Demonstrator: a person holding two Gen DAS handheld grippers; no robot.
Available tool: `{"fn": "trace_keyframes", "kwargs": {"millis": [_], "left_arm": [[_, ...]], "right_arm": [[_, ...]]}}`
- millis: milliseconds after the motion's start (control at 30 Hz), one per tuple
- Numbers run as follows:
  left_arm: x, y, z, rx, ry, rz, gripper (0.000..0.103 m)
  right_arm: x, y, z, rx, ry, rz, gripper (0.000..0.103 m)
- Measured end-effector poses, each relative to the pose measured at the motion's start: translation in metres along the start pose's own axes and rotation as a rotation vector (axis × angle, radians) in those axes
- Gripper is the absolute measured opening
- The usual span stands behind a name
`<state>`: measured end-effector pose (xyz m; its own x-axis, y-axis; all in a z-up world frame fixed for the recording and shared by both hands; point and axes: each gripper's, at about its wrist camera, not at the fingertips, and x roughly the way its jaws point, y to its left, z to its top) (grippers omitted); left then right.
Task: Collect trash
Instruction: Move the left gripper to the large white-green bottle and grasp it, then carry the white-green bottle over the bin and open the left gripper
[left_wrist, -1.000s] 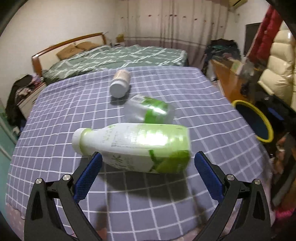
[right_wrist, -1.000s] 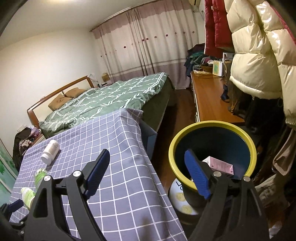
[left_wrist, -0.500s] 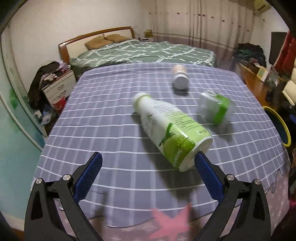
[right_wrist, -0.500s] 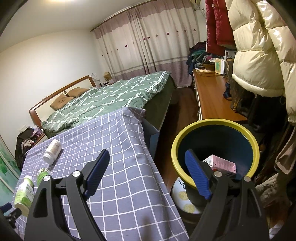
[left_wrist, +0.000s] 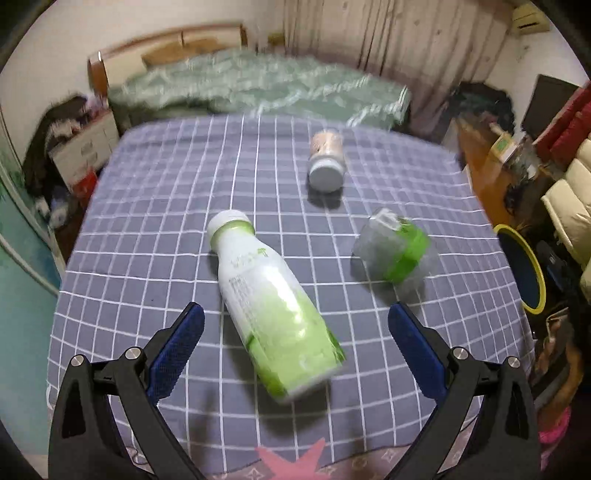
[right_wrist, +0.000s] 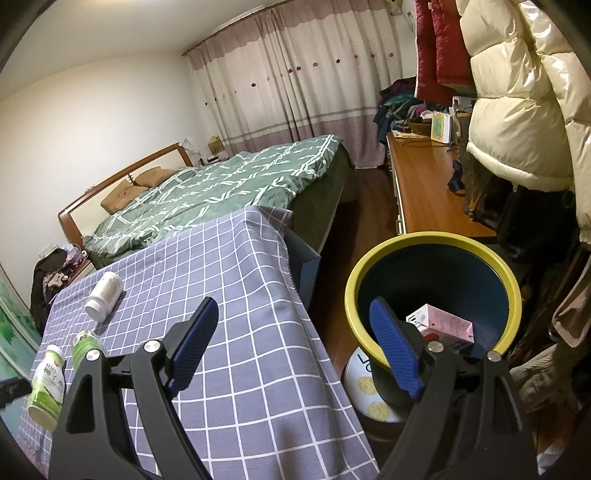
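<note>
Fingers (left_wrist: 181, 343) apart; three bottles (left_wrist: 273, 314).

bottle (left_wrist: 271, 314) white-green | tablecloth (left_wrist: 155, 229) purple, white grid | bin (right_wrist: 433, 295) yellow-rimmed blue

My left gripper (left_wrist: 295, 326) is spread wide, its two blue-padded fingers (left_wrist: 177, 349) angled outward from black frames at the bottom of the left wrist view, gripping nothing. The view is tilted downward and slightly blurred. My right gripper (right_wrist: 293, 345) is likewise spread wide and holds nothing, with one blue pad (right_wrist: 192, 345) on the left and the other on the right, both tilted outward from their black arms.
</note>
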<state>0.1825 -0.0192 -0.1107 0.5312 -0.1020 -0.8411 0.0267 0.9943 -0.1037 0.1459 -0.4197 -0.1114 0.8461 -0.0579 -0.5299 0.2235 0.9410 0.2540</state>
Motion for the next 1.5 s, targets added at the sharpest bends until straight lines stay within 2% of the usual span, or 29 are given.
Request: {"fn": "trace_keyframes", "kwargs": {"millis": [100,233,300,533,633,700,900,1233,1400,1500], "left_arm": [[0.018,0.006,0.016,-0.037,0.12,-0.026,0.091],[0.035,0.006,0.024,-0.044,0.222,0.025,0.087],[0.044,0.004,0.028,-0.053,0.256,0.043,0.081],[0.067,0.007,0.038,-0.081,0.367,0.059,0.072],[0.075,0.008,0.037,-0.061,0.409,0.069,0.064],[0.075,0.009,0.037,-0.035,0.412,0.078,0.06],[0.062,0.007,0.034,0.062,0.367,0.104,0.057],[0.012,-0.002,0.035,0.136,0.23,0.033,0.052],[-0.005,-0.013,0.037,0.162,0.185,-0.022,0.052],[-0.012,-0.025,0.041,0.185,0.158,-0.045,0.052]], "right_arm": [[0.001,-0.001,0.0,0.007,0.006,0.005,0.08],[0.007,-0.004,0.0,0.029,0.034,0.025,0.081],[0.008,-0.005,0.0,0.039,0.043,0.038,0.081],[0.009,-0.004,-0.002,0.041,0.06,0.066,0.082],[0.009,-0.004,-0.002,0.045,0.061,0.074,0.082],[0.009,-0.005,-0.002,0.049,0.062,0.078,0.082],[0.01,-0.005,-0.002,0.052,0.069,0.082,0.082],[0.006,-0.001,-0.008,0.012,0.103,0.097,0.081],[-0.006,-0.004,-0.014,-0.018,0.129,0.118,0.073],[-0.017,-0.013,-0.015,-0.014,0.131,0.139,0.071]]}}
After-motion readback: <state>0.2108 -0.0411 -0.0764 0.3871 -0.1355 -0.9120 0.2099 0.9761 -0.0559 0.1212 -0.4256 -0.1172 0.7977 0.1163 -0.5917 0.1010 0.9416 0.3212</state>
